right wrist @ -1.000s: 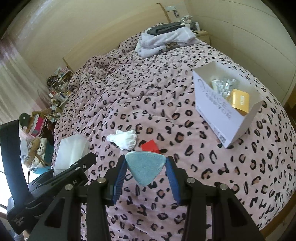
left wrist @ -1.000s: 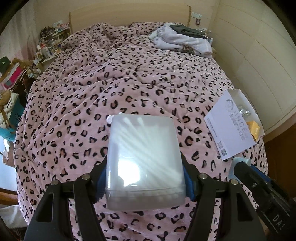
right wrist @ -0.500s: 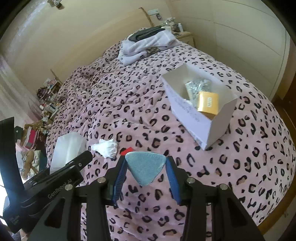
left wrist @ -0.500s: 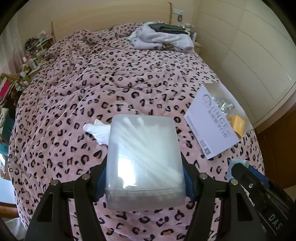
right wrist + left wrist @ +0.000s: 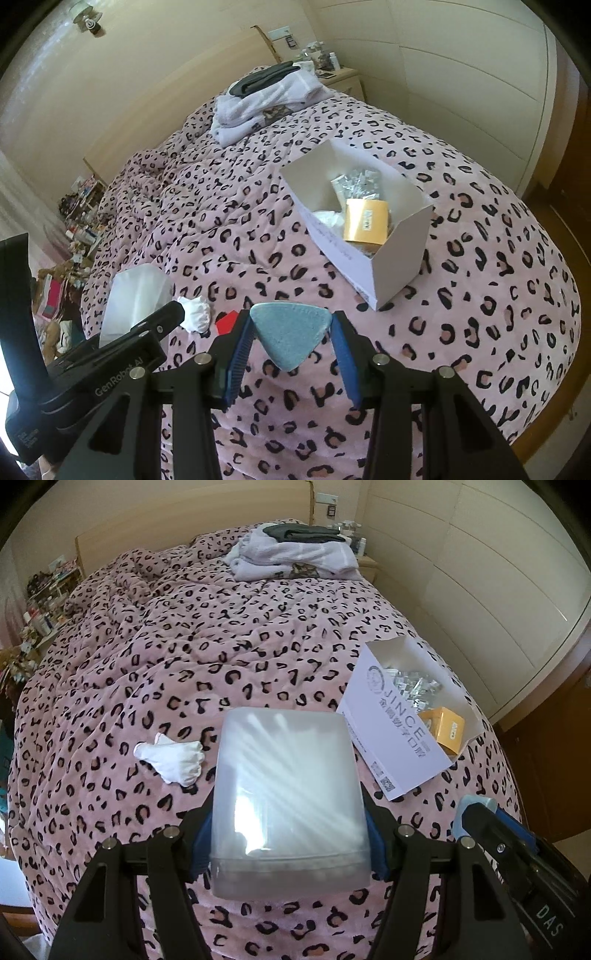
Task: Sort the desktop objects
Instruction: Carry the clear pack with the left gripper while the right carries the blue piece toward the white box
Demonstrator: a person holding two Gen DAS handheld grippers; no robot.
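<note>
The left tongs (image 5: 290, 845) pinch a frosted plastic box (image 5: 290, 805) above the near edge of the bed (image 5: 221, 646). The right tongs (image 5: 291, 343) pinch a blue triangular pad (image 5: 290, 332). A white glove (image 5: 173, 758) and a red card (image 5: 227, 321) lie near left. An open white carton (image 5: 399, 254), far right, holds a yellow packet (image 5: 365, 221) and foil packs (image 5: 356, 186). Folded clothes (image 5: 295, 555) sit far off.
</note>
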